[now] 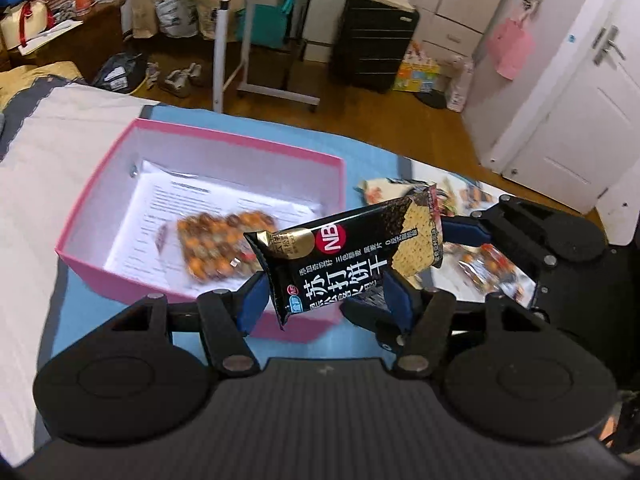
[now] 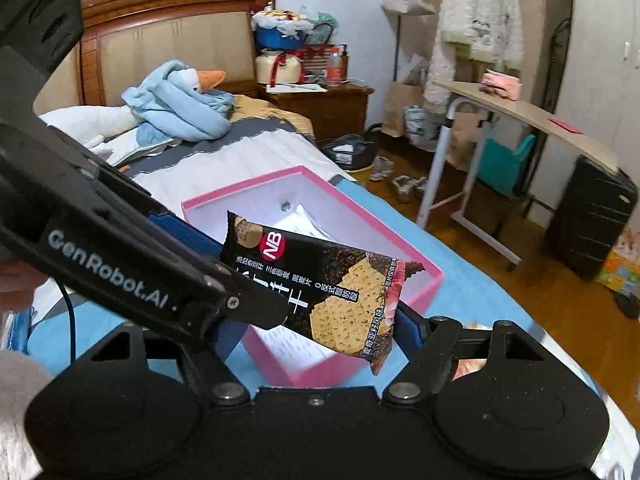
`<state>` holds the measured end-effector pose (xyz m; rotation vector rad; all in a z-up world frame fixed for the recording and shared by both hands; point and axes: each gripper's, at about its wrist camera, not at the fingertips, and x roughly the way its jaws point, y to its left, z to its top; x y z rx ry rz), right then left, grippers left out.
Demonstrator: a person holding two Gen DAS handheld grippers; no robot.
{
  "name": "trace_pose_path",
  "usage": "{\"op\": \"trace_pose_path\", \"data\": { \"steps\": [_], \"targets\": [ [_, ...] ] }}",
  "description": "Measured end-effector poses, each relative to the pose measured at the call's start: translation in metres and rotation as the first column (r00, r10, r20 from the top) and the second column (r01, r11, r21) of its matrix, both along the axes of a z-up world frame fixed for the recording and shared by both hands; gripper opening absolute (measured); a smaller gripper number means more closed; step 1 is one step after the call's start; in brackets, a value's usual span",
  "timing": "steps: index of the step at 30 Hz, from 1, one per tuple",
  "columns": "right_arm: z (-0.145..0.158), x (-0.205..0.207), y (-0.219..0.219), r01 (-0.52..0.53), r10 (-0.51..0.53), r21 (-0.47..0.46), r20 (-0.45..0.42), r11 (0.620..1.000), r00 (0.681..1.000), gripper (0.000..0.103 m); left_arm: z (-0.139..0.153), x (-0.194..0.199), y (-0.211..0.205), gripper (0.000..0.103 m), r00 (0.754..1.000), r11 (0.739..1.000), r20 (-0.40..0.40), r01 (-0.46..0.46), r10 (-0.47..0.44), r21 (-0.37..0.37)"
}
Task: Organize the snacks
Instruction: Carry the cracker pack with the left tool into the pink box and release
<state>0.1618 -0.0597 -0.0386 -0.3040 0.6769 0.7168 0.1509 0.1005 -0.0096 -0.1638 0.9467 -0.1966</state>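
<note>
A black cracker packet with gold and red print hangs in the air over the near wall of the pink box. My left gripper is shut on its lower end. My right gripper closes on the packet's other end; it shows in the left wrist view at the packet's right tip. Inside the pink box lie a printed sheet and a bag of orange-brown snacks.
The box sits on a blue cloth on the bed. More snack packets lie on the right of the cloth. A rolling desk and a black drawer unit stand beyond on the wooden floor.
</note>
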Motion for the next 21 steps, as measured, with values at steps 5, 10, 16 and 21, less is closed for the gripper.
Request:
{"op": "trace_pose_path", "data": {
  "steps": [5,10,16,21],
  "targets": [
    [-0.014,0.042,0.007,-0.032,0.031,-0.018,-0.073,0.999,0.997,0.059,-0.013,0.039,0.013,0.060,1.000,0.998,-0.005,-0.026,0.026,0.052],
    [-0.039,0.073,0.013,-0.028,0.027,-0.001,-0.112,1.000,0.993,0.051,-0.039,0.079,0.026,0.060,0.998,0.997,-0.024,-0.060,0.062,0.058],
    [-0.063,0.109,0.021,0.018,-0.012,0.032,-0.163,0.999,0.987,0.042,-0.072,0.113,0.040,0.061,0.994,0.994,-0.033,-0.098,0.099,0.047],
    [-0.082,0.128,0.029,0.061,-0.059,0.007,-0.192,0.998,0.980,0.048,-0.096,0.130,0.051,0.062,0.988,0.989,-0.051,-0.145,0.146,0.018]
  ]
}}
